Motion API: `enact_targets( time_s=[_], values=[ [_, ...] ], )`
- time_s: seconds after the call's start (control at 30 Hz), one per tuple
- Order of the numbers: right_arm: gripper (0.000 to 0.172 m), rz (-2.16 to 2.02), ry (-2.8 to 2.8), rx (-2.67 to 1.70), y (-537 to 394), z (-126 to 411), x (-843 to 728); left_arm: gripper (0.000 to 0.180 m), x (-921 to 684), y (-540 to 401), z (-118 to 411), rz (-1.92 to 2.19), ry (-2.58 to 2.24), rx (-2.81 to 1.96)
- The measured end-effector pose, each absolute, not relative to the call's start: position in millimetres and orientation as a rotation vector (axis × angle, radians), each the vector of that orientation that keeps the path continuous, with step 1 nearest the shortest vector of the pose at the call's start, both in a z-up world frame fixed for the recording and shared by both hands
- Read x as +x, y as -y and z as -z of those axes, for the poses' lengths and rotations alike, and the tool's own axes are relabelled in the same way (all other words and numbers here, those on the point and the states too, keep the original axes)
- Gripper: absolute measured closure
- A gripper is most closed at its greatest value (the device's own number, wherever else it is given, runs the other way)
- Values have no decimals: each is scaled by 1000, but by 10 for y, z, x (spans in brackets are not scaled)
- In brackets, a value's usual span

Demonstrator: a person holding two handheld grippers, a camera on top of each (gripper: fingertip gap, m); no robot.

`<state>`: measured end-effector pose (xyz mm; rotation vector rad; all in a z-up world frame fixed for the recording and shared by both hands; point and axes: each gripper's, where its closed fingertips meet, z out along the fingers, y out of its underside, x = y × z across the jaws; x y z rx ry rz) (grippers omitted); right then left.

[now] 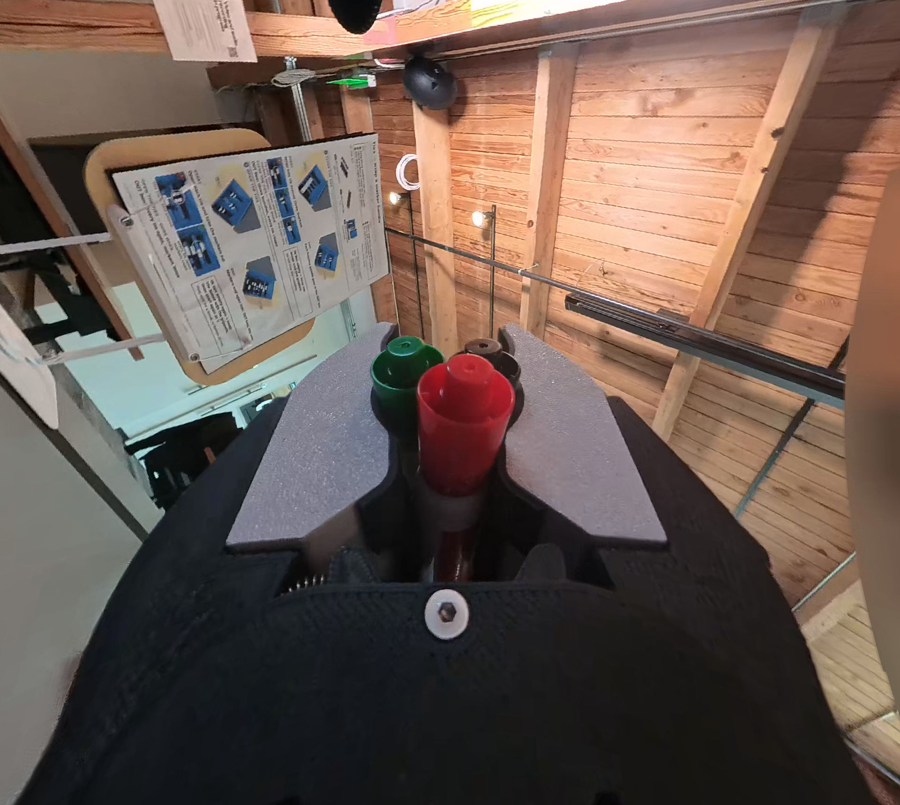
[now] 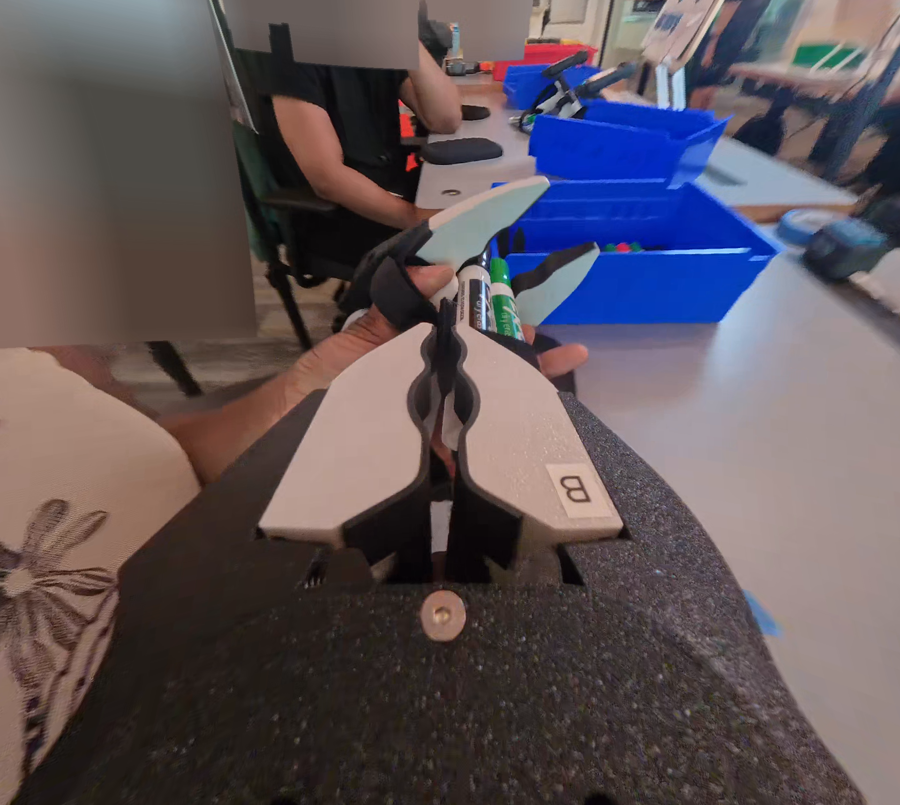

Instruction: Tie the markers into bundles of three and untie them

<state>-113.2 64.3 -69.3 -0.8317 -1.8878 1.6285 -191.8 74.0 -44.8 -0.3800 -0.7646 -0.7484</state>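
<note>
The left gripper [image 1: 450, 372] points up toward a wooden wall [image 1: 682, 177] and holds 3 markers [image 1: 453, 397] end-on between its grey pads, which press on the bundle from both sides. The caps face the camera: a red cap [image 1: 462, 416] nearest, a green cap [image 1: 397, 372] behind on the left and a dark cap [image 1: 487, 350] behind on the right. An instruction poster [image 1: 248, 246] hangs to the left.

From the right wrist view, the right gripper [image 2: 444, 333] has its jaws closed on a black strap [image 2: 444, 358] – a thin dark strip pinched between the pads and sticking out just past the tips. Directly ahead, the left gripper shows from the side with the marker barrels [image 2: 489, 299] between its pale fingers [image 2: 479, 221]; a black-labelled barrel and a green one can be told apart. A hand [image 2: 370, 343] wraps that gripper's handle.

Behind lies a grey table [image 2: 730, 416] with a blue bin [image 2: 647, 280] – more markers [image 2: 623, 247] lie inside it. A second blue bin [image 2: 618, 143] stands farther back. A seated person [image 2: 350, 138] is at the table on the left.
</note>
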Motion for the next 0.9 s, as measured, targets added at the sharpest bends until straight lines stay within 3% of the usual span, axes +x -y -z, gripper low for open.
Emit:
enact_targets(
  time_s=[0.23,0.9],
  values=[
    [168,-2038,1925,-1263,-692,767,-1179,142,-1872,-679,416,630,664,-402],
    [169,-2237,1801,-1406,-861,751,-1231,142,-1785,-752,415,711,545,-439]
  ],
)
